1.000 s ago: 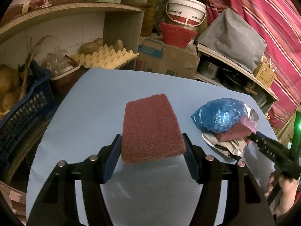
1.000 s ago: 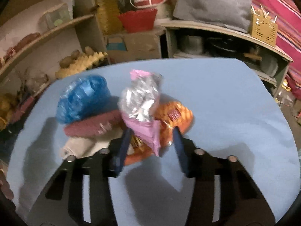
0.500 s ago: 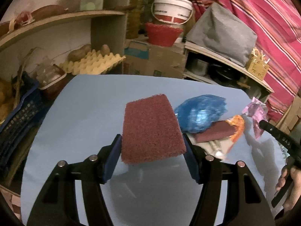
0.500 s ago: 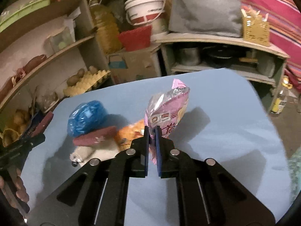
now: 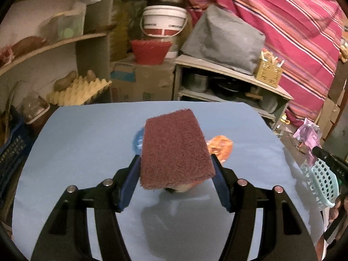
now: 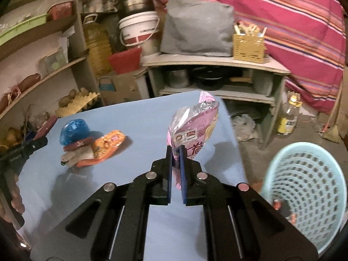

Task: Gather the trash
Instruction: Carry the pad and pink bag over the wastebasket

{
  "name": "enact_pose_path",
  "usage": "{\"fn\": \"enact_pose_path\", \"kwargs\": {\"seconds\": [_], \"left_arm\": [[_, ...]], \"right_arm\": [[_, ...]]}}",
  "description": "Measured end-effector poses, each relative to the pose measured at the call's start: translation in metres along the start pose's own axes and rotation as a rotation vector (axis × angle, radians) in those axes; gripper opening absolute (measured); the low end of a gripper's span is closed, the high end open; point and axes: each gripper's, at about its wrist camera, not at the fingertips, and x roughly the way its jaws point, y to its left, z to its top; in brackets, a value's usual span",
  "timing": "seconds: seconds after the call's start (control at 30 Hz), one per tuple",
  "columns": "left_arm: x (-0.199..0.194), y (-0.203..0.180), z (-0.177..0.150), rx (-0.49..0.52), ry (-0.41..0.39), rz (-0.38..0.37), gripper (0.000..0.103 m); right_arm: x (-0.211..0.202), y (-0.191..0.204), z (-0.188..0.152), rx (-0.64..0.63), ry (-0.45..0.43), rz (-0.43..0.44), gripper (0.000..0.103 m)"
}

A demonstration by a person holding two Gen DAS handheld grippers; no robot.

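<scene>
My left gripper (image 5: 175, 174) is shut on a maroon scouring pad (image 5: 175, 150) and holds it above the blue table (image 5: 76, 143). My right gripper (image 6: 176, 165) is shut on a pink and silver snack wrapper (image 6: 192, 128), lifted above the table's right part. A light blue trash basket (image 6: 304, 189) stands on the floor to the right; it also shows in the left wrist view (image 5: 322, 184). On the table lies a pile: a crumpled blue plastic bag (image 6: 74, 130), an orange wrapper (image 6: 106, 145), a second maroon pad (image 6: 77, 144) and a whitish item (image 6: 76, 155).
Shelves with an egg tray (image 5: 78, 89), potatoes and jars stand at the back left. A low shelf with pots (image 6: 213, 76), a grey cushion (image 6: 198, 28) and a white bucket (image 5: 164, 24) stands behind the table. A bottle (image 6: 287, 117) stands on the floor.
My right gripper shut on the pink wrapper, lifted it off the pile and carried it right, toward the basket. My left gripper swung right with the pad still in it.
</scene>
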Motion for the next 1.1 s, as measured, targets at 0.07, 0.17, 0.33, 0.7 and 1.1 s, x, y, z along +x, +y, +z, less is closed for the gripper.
{"fn": "enact_pose_path", "kwargs": {"seconds": [0.07, 0.17, 0.33, 0.7, 1.1], "left_arm": [[-0.008, -0.019, 0.001, 0.023, -0.017, -0.001, 0.063], [-0.021, -0.048, 0.004, 0.051, -0.050, -0.011, 0.063], [-0.036, -0.107, 0.002, 0.097, -0.080, -0.071, 0.063], [-0.014, -0.253, -0.022, 0.194, -0.043, -0.223, 0.063], [0.013, -0.358, -0.042, 0.295, -0.037, -0.296, 0.063]], "right_arm": [[-0.015, -0.014, -0.002, -0.008, -0.019, -0.022, 0.007], [-0.034, -0.033, -0.005, -0.012, -0.038, -0.040, 0.007], [-0.062, -0.082, -0.011, 0.035, -0.058, -0.070, 0.008], [-0.107, -0.184, -0.033, 0.150, -0.065, -0.164, 0.008], [-0.111, -0.217, -0.048, 0.165, -0.033, -0.163, 0.007]]}}
